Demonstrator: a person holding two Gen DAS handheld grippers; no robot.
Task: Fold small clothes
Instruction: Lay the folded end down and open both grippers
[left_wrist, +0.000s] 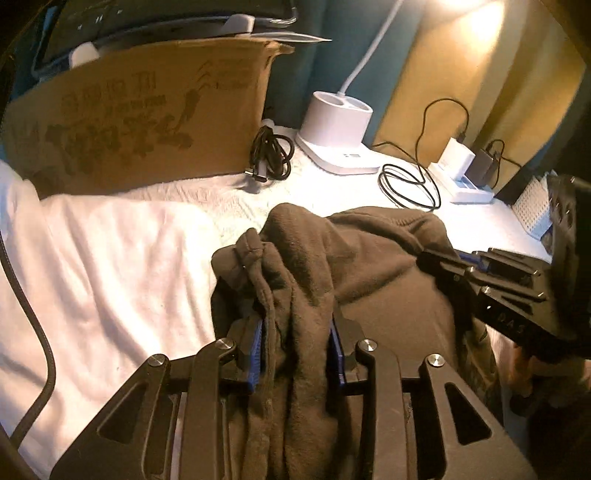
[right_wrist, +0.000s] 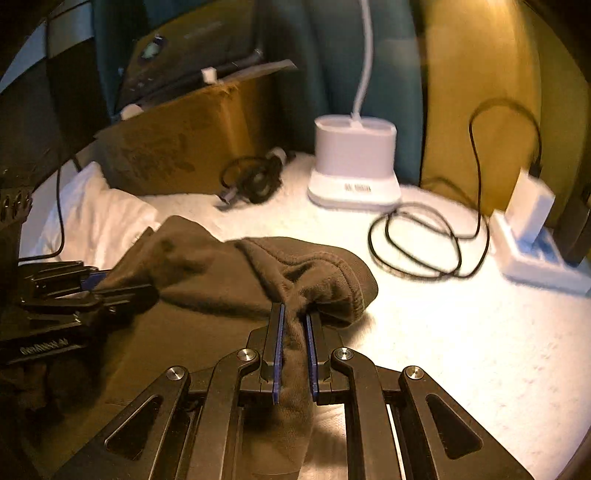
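A small dark brown fleece garment lies bunched on the white table cover; it also shows in the right wrist view. My left gripper is shut on a thick fold of it, with cloth bulging between the blue pads. My right gripper is shut on another edge of the same garment, near its ribbed cuff. The right gripper appears at the right of the left wrist view, and the left gripper at the left of the right wrist view. The cloth spans between the two grippers.
A white garment lies to the left. A cardboard box stands behind. A white lamp base, coiled black cables and a white charger block sit at the back right.
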